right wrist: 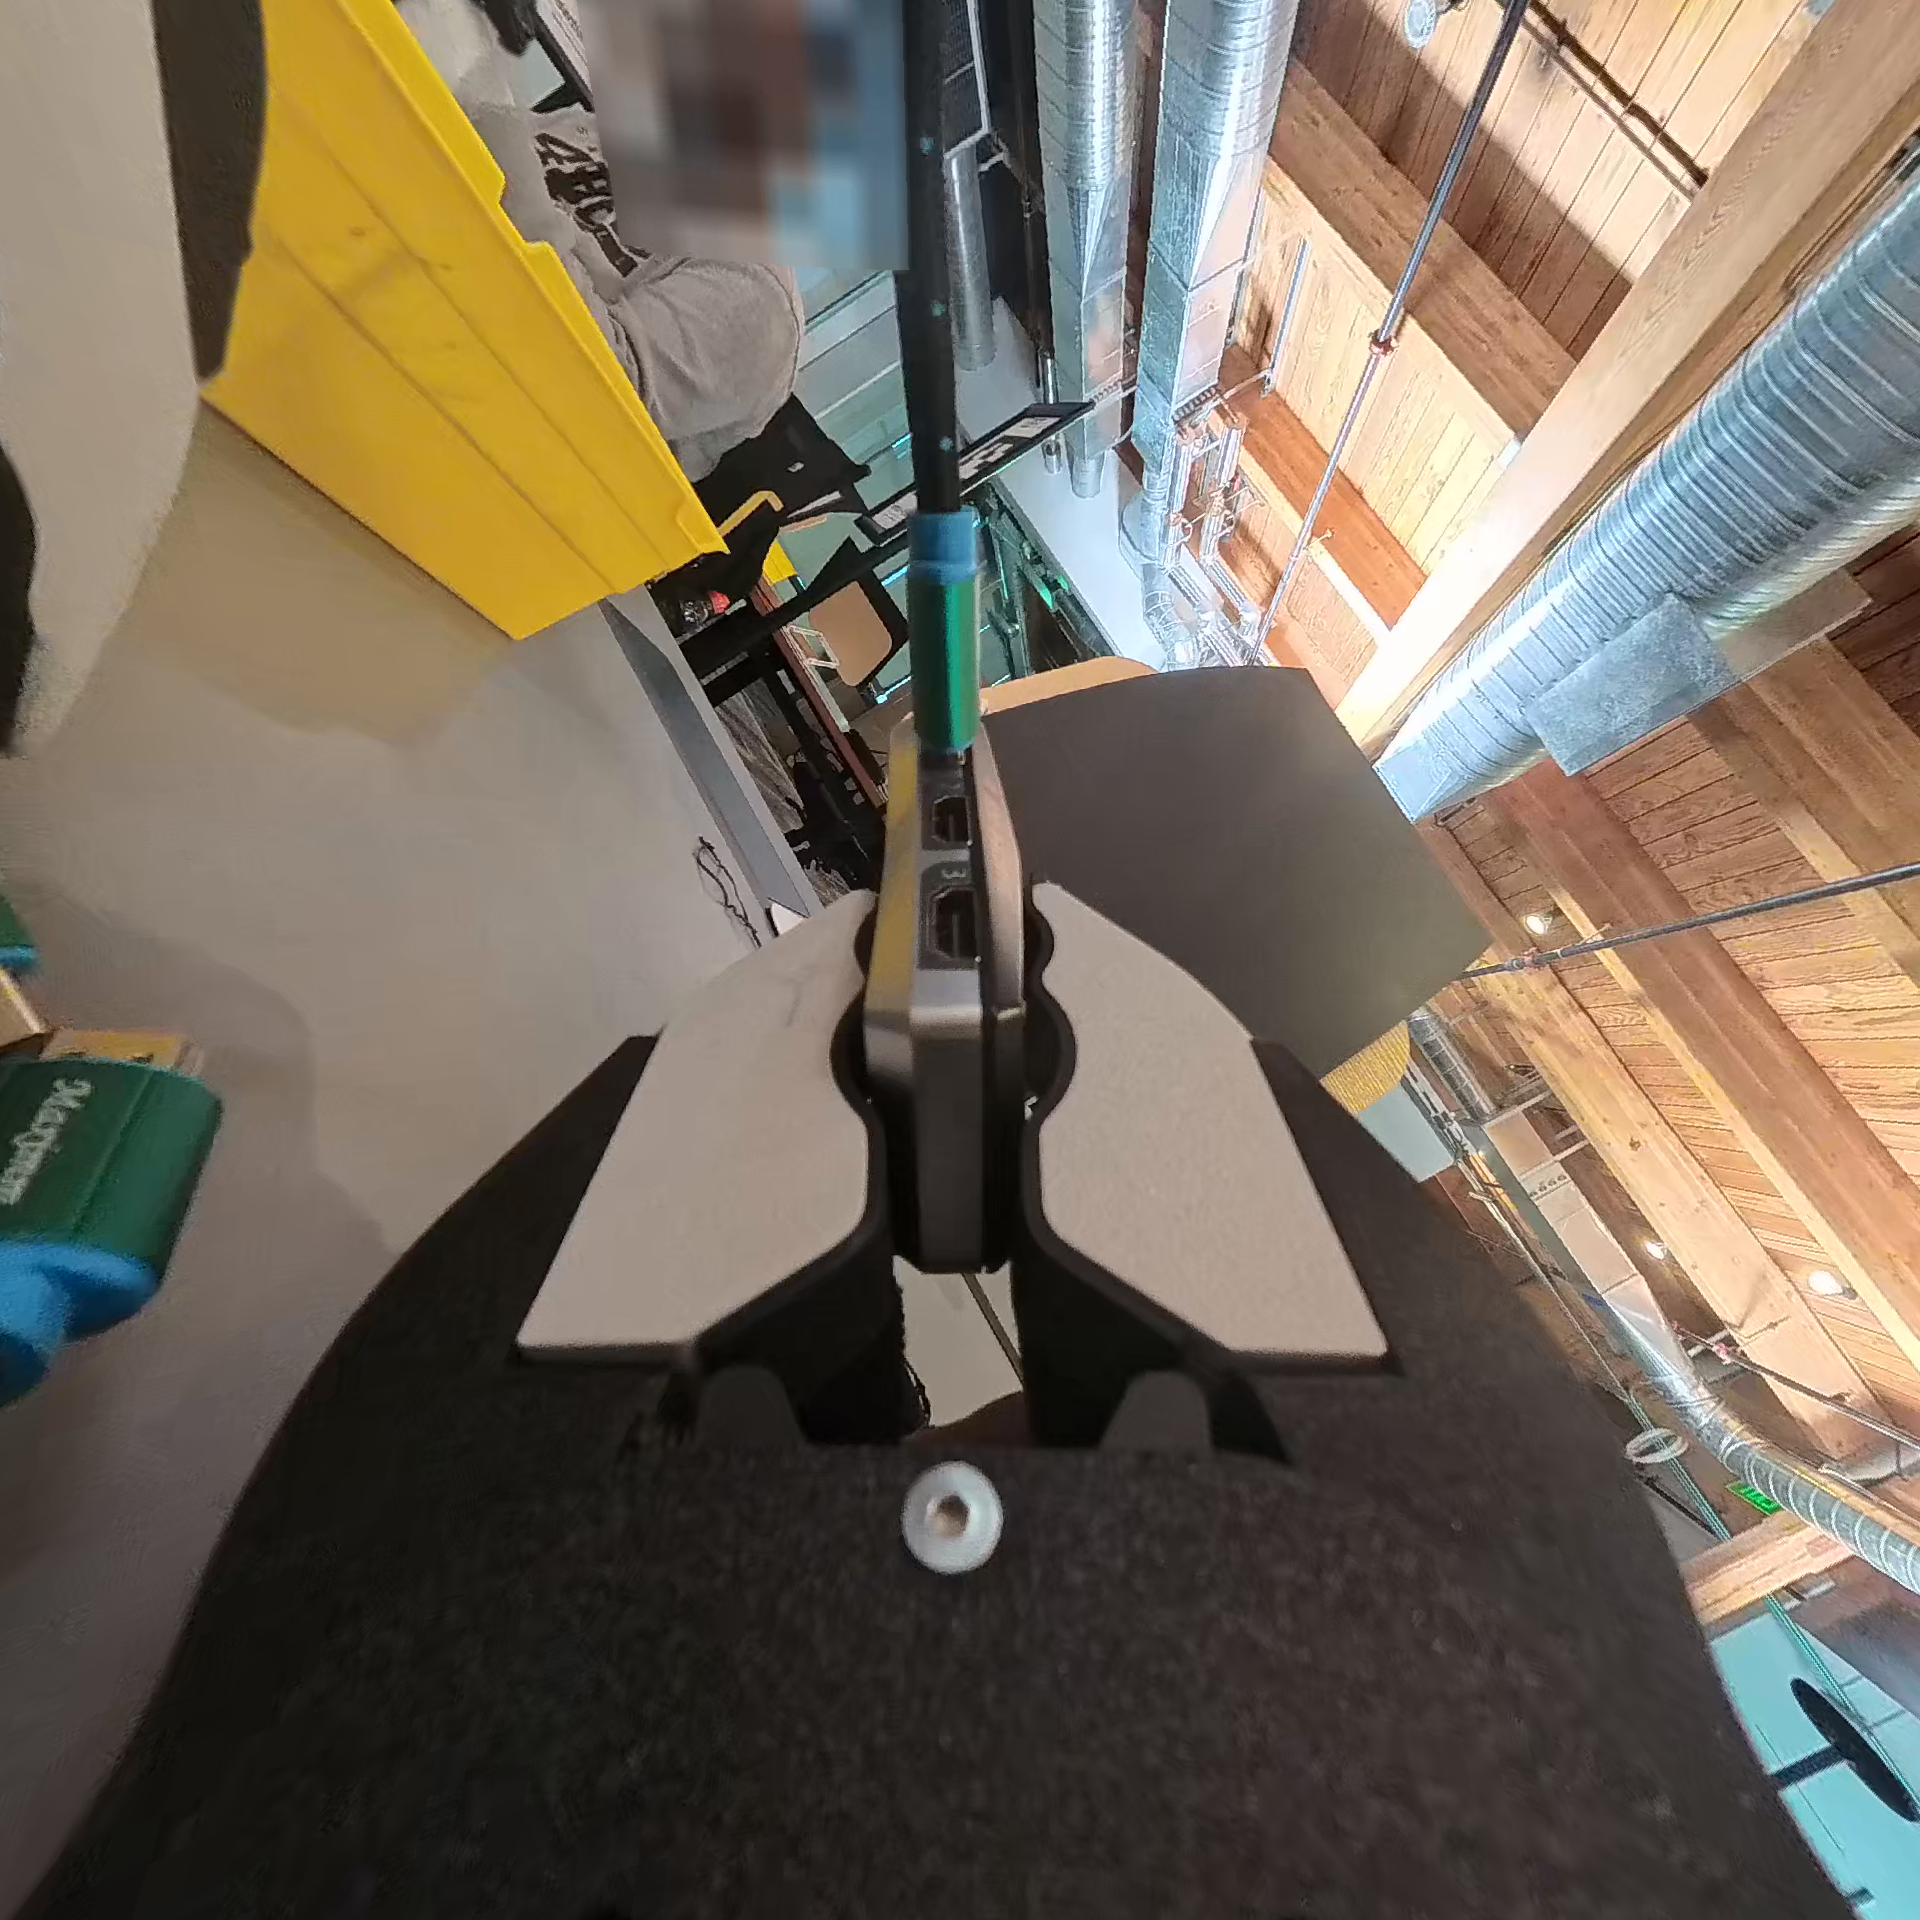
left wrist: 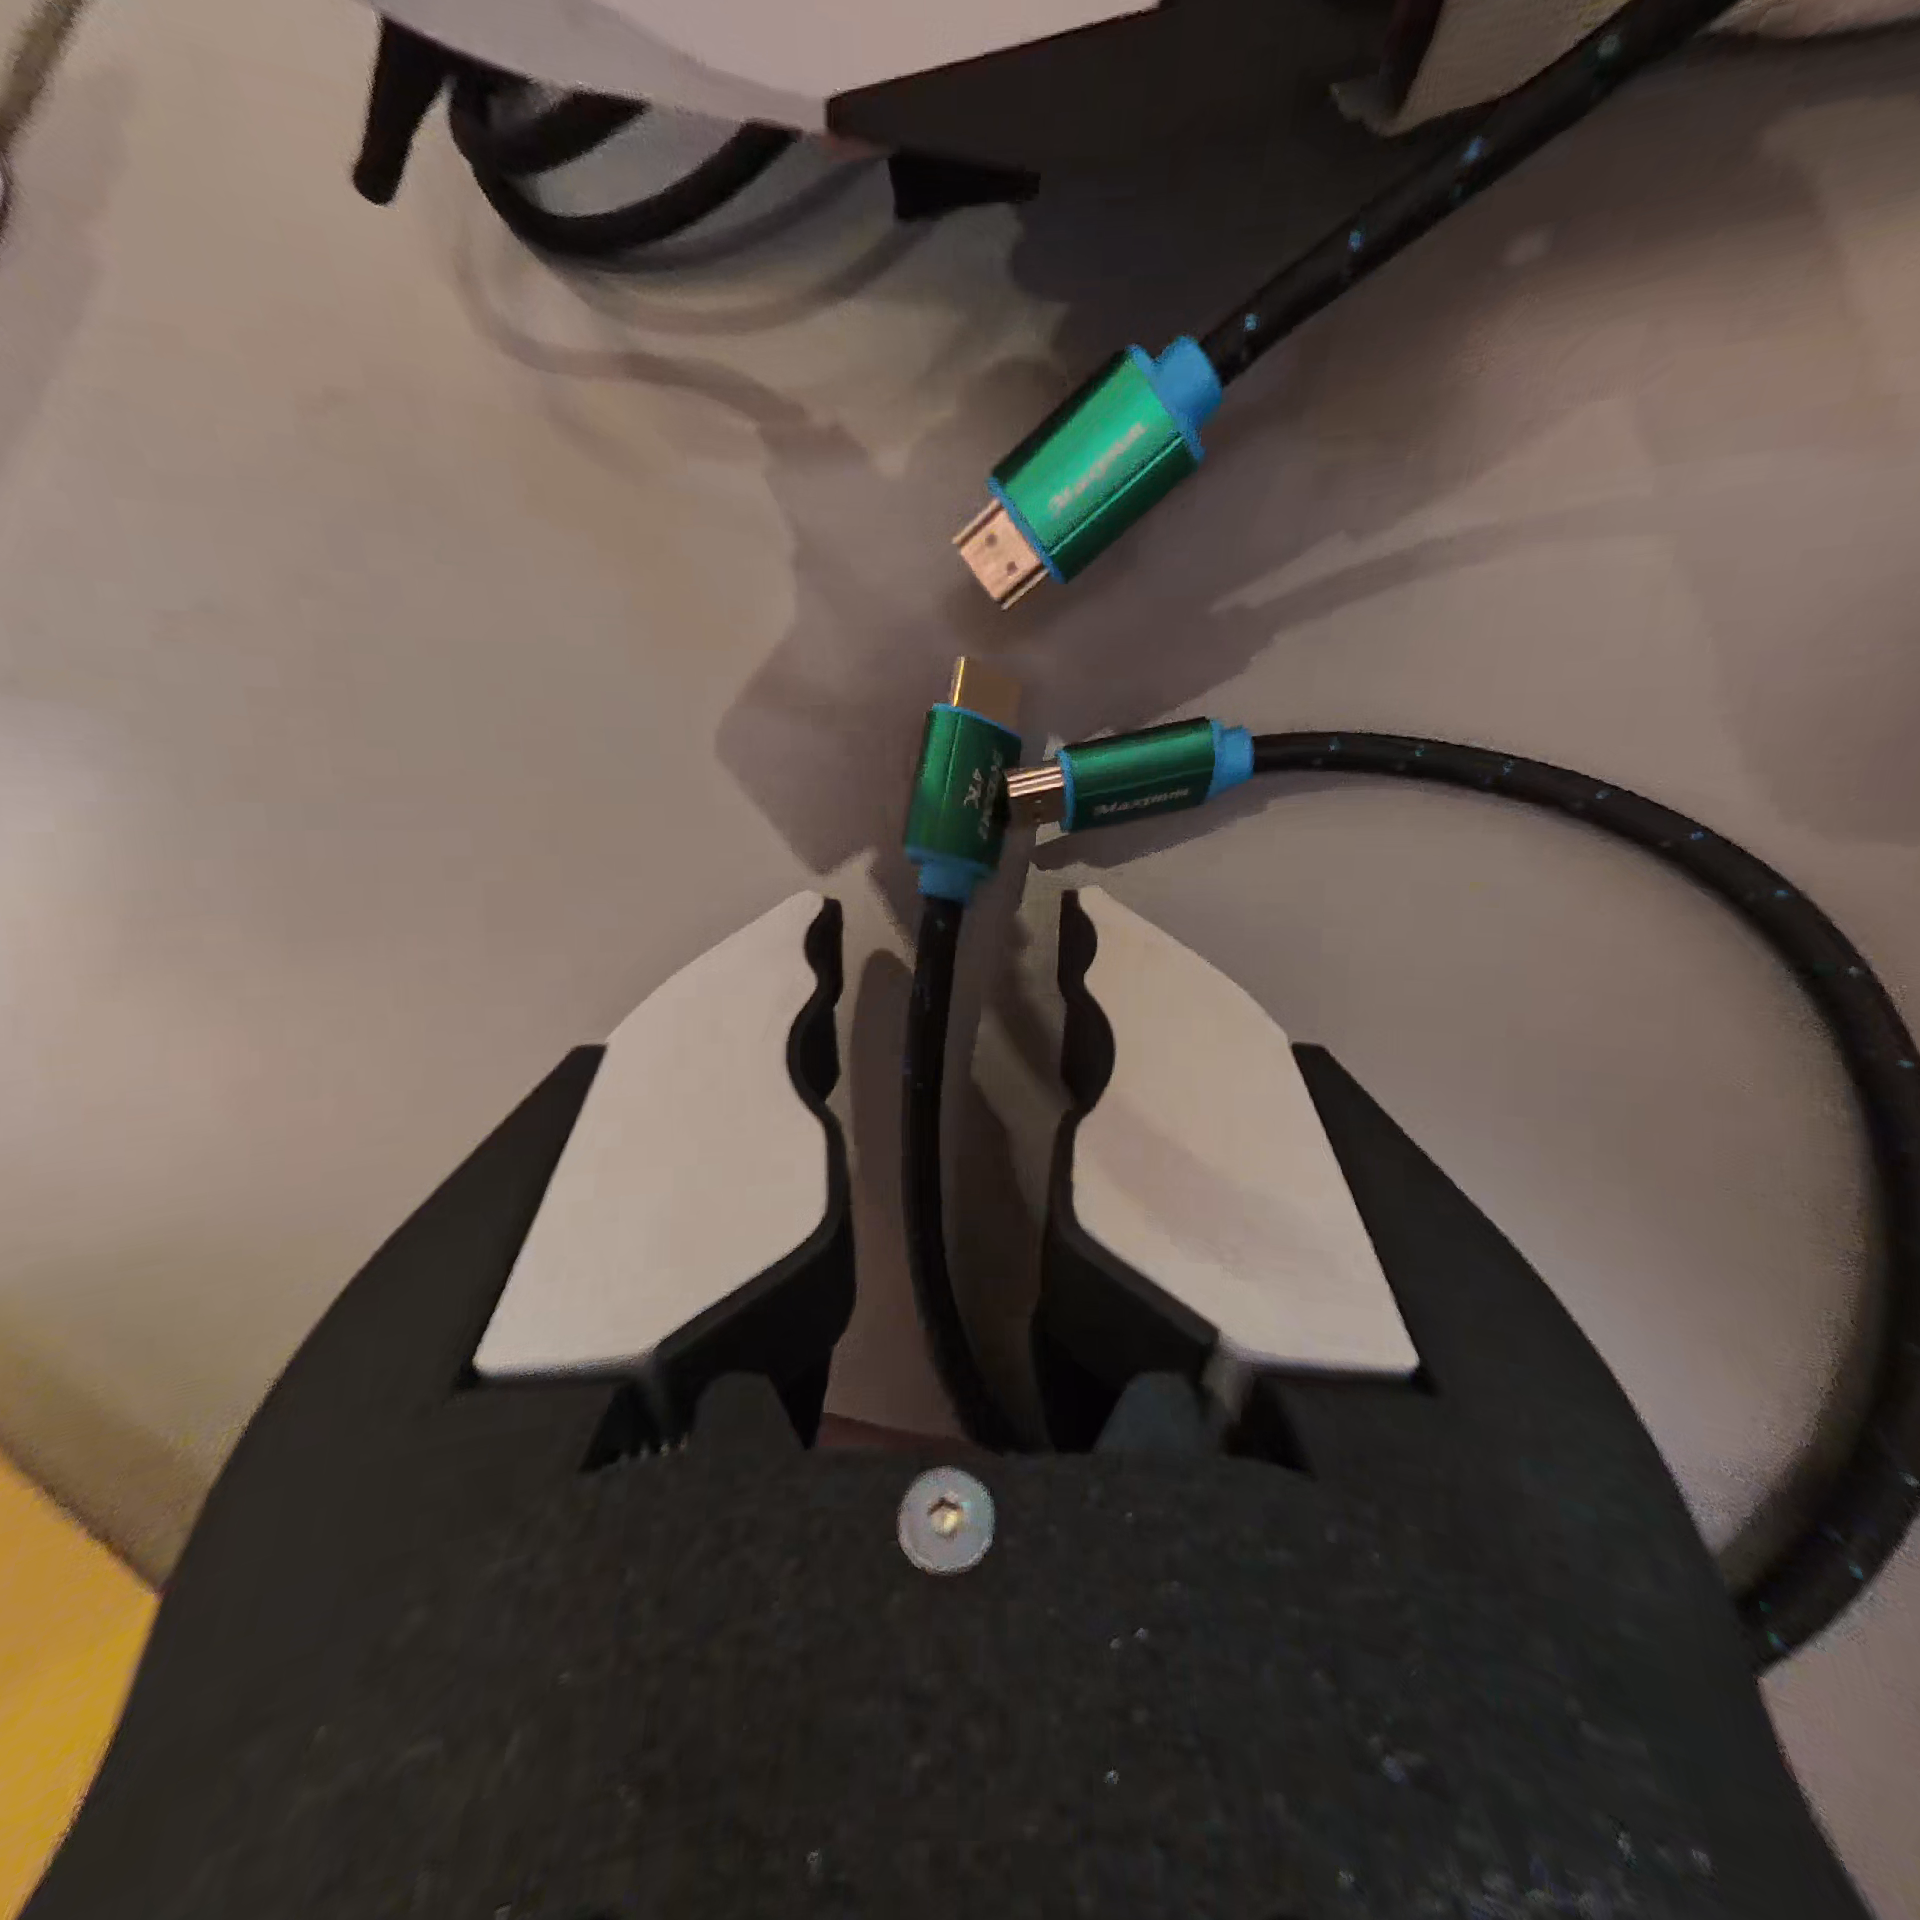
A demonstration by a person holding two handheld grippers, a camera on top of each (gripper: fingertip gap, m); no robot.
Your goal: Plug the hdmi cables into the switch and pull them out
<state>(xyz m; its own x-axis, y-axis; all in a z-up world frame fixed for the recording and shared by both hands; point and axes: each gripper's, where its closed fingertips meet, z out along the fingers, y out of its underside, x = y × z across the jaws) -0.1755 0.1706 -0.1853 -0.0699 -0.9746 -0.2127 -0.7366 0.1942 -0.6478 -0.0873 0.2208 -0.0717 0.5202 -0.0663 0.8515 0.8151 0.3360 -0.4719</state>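
In the left wrist view three green HDMI plugs with blue collars lie on the pale table (left wrist: 312, 644): one farther off (left wrist: 1091, 468), one just beyond my fingertips (left wrist: 961, 800), and one (left wrist: 1138, 774) touching it from the right. My left gripper (left wrist: 948, 909) is open; the near plug's black cable (left wrist: 935, 1143) runs between the fingers without being pinched. My right gripper (right wrist: 951, 904) is shut on the dark grey switch (right wrist: 945, 1091), held on edge. Two free ports (right wrist: 951, 925) face me. A green plug (right wrist: 943, 655) sits in the far port, its cable (right wrist: 930, 260) running up.
A black braided cable (left wrist: 1766, 1039) loops at the right of the table. A yellow bin (right wrist: 436, 343) stands on the table at the left. A blurred green plug (right wrist: 83, 1174) is close at the left edge. A person in a grey sweater (right wrist: 696, 332) is behind.
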